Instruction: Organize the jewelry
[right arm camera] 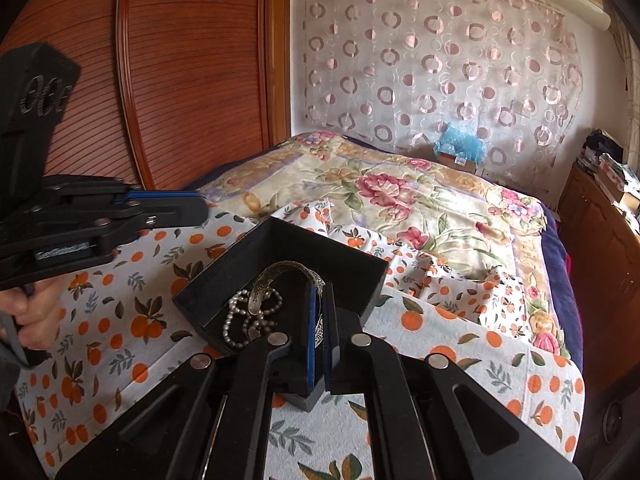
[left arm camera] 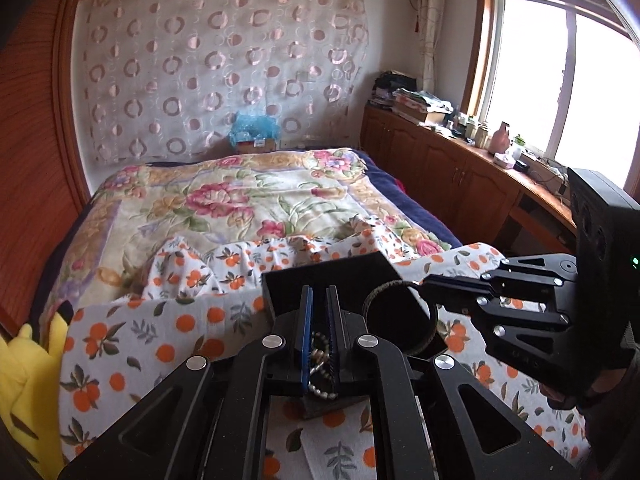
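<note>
A black jewelry box [right arm camera: 224, 276] stands open on the orange-print cloth [right arm camera: 120, 292]. A pale bead chain [right arm camera: 240, 320] lies coiled inside it. My right gripper [right arm camera: 320, 300] is shut on a silver engraved bangle [right arm camera: 280, 270] and holds it over the box's inside. In the left wrist view the right gripper [left arm camera: 424, 286] holds the bangle [left arm camera: 384, 290] above the box [left arm camera: 328, 276]. My left gripper [left arm camera: 319, 294] is nearly closed with nothing between its tips, above the box; the bead chain [left arm camera: 320, 360] shows below it. It appears at the left in the right wrist view [right arm camera: 200, 204].
The cloth covers the near end of a bed with a floral quilt [left arm camera: 224, 196]. A yellow plush toy [left arm camera: 28, 380] sits at the left. A wooden cabinet [left arm camera: 460, 160] with clutter runs under the window. A wooden wardrobe door [right arm camera: 180, 80] stands left of the bed.
</note>
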Demonstrator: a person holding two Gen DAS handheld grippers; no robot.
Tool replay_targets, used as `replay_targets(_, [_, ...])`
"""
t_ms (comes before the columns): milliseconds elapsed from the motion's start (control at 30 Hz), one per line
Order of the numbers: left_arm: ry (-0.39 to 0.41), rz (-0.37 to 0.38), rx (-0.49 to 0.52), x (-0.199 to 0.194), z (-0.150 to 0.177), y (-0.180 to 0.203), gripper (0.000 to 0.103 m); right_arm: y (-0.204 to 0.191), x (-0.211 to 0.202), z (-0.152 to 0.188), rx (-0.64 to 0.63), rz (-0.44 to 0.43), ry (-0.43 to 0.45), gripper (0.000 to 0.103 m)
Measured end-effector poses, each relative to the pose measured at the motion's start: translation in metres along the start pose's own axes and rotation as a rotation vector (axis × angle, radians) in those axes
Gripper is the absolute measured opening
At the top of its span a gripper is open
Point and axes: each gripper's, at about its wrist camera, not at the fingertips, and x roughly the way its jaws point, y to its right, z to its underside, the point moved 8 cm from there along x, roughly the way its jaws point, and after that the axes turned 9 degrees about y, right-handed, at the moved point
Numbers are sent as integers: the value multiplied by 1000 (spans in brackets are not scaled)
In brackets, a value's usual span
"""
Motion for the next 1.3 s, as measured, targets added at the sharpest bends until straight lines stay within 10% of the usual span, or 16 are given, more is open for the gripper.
replay_targets(600, [-66,-27,-18,-31,61,-12,11,-20,35,23,-1,-48,-83,4])
replay_targets(1300, [-46,18,38,-90,112,29,36,-47,-96,95,84,63,-10,4])
